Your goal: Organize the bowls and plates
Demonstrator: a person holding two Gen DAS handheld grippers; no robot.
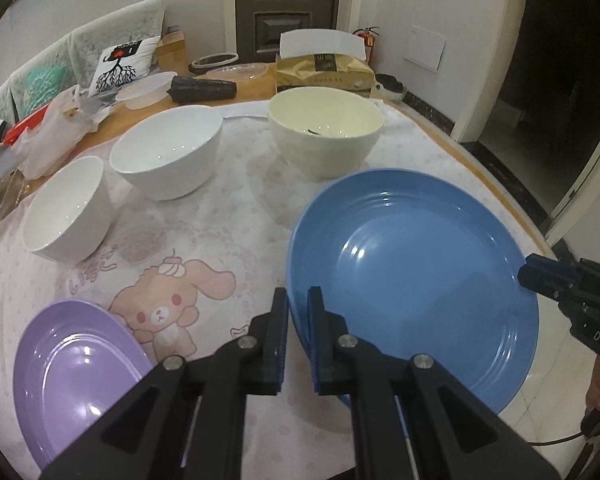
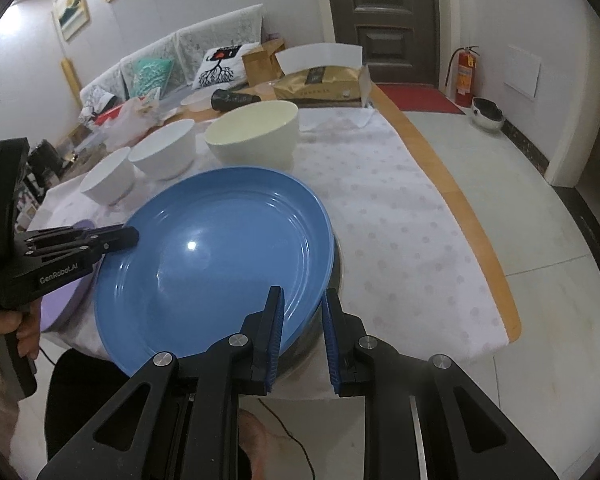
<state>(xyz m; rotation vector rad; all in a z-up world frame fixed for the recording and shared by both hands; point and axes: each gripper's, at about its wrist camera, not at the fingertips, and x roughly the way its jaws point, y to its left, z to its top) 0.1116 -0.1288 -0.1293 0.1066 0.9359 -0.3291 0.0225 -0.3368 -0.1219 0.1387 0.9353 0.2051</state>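
Note:
A big blue plate [image 1: 416, 272] is lifted and tilted above the table's near edge. My left gripper [image 1: 298, 300] is shut on its left rim. In the right wrist view the plate [image 2: 220, 256] has its right rim between the fingers of my right gripper [image 2: 302, 300], which stand slightly apart around it. The left gripper [image 2: 134, 236] shows there clamped on the plate's far rim. A purple plate [image 1: 76, 364] lies on the cloth at the near left. Two white bowls [image 1: 70, 208] [image 1: 168, 148] and a cream bowl [image 1: 324, 132] stand in a row at the back.
A white cloth with a cartoon print [image 1: 172, 296] covers the near half of the wooden table [image 2: 476, 216]. A gold tissue box [image 1: 324, 72], plastic containers [image 1: 148, 90], a dark roll [image 1: 204, 89] and plastic bags [image 1: 56, 128] crowd the far end. A grey rim [image 2: 338, 276] shows under the blue plate.

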